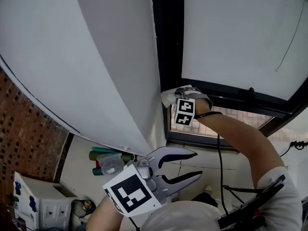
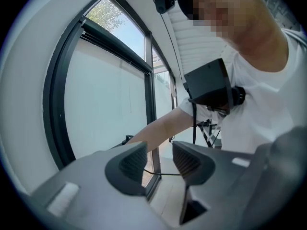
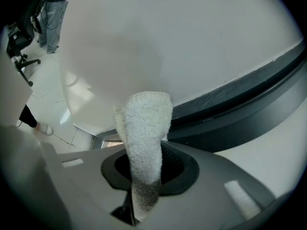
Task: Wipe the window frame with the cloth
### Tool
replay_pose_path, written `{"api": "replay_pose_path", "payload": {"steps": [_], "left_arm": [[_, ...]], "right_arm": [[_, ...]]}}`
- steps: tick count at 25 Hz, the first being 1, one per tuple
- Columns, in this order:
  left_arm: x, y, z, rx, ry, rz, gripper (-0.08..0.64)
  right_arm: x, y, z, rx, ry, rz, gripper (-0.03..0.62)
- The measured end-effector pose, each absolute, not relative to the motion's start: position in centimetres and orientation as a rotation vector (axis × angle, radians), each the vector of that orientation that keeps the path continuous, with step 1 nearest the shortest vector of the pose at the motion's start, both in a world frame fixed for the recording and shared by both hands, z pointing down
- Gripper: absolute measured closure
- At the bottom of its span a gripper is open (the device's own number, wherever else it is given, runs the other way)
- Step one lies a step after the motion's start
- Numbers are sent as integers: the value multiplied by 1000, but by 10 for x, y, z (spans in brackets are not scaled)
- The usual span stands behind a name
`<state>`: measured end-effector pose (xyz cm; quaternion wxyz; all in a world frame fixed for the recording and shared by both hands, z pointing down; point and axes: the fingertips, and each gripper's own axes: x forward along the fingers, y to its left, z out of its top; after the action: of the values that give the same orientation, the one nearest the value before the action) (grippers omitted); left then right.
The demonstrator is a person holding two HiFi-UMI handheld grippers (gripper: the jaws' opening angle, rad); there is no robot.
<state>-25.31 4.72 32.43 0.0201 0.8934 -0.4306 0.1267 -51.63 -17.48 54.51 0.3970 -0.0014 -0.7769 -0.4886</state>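
Right hand-held gripper (image 3: pixel 146 164) – its jaws are clamping shut on a folded white cloth (image 3: pixel 144 133), whose fluffy free end is projecting beyond the jaw tips. In the head view this hand-held gripper is reaching up and forward on an outstretched forearm (image 1: pixel 236 134), and the cloth is meeting the dark window frame (image 1: pixel 168 42) where the frame's upright bar is joining a lower crossbar, just beside the edge of the white wall (image 1: pixel 96 57). The right gripper view is showing the cloth tip lying over the border between the pale surface and the black frame strip, though the exact point of contact is hidden behind the cloth itself. A frosted pane (image 1: pixel 240 32) is filling the frame above the crossbar. The gripper's marker cube (image 1: pixel 185 112) is facing the camera just below the cloth, and a black cable (image 1: pixel 219 167) is hanging down along the forearm. Left hand-held gripper (image 1: pixel 192 166) – it is hovering low and near the person's body, well apart from the frame, with its jaws standing apart and nothing between them; the left gripper view is looking past the gap toward the window and the reaching arm. Green cylindrical containers (image 1: pixel 108 160) are lying on the floor below, near a brick wall (image 1: pixel 24 129) at the left.
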Motion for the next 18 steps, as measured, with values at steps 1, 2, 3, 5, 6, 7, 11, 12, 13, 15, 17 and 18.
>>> {"api": "replay_pose_path", "payload": {"steps": [1,2,3,5,6,7,11,12,13,15,17,18], "left_arm": [[-252,47,323,2780,-1333,395,376],[-251,47,321,2790,-1331,395,376],[-249,47,319,2801,-1329,392,376],[-246,46,314,2824,-1319,380,376],[-245,46,312,2836,-1312,372,376],[-243,45,310,2849,-1303,367,376],[-240,39,310,2879,-1260,369,376],[-240,38,310,2879,-1252,367,376],[-239,36,311,2877,-1248,365,376],[-240,33,314,2867,-1247,366,376],[-241,33,319,2846,-1252,375,376],[-242,33,322,2835,-1255,380,376]], "right_arm": [[-512,-172,540,-7,-1985,-1229,520],[-507,-170,534,-9,-2001,-1219,520],[-500,-170,527,-9,-2013,-1211,520],[-483,-177,514,10,-2019,-1205,520],[-473,-186,508,32,-2012,-1202,520],[-464,-197,502,63,-2001,-1196,520],[-446,-251,487,198,-1948,-1155,520],[-448,-263,486,218,-1928,-1158,520],[-451,-273,486,231,-1909,-1166,520],[-464,-288,490,235,-1886,-1168,520],[-476,-296,500,219,-1877,-1144,520],[-481,-298,506,214,-1871,-1132,520]]}}
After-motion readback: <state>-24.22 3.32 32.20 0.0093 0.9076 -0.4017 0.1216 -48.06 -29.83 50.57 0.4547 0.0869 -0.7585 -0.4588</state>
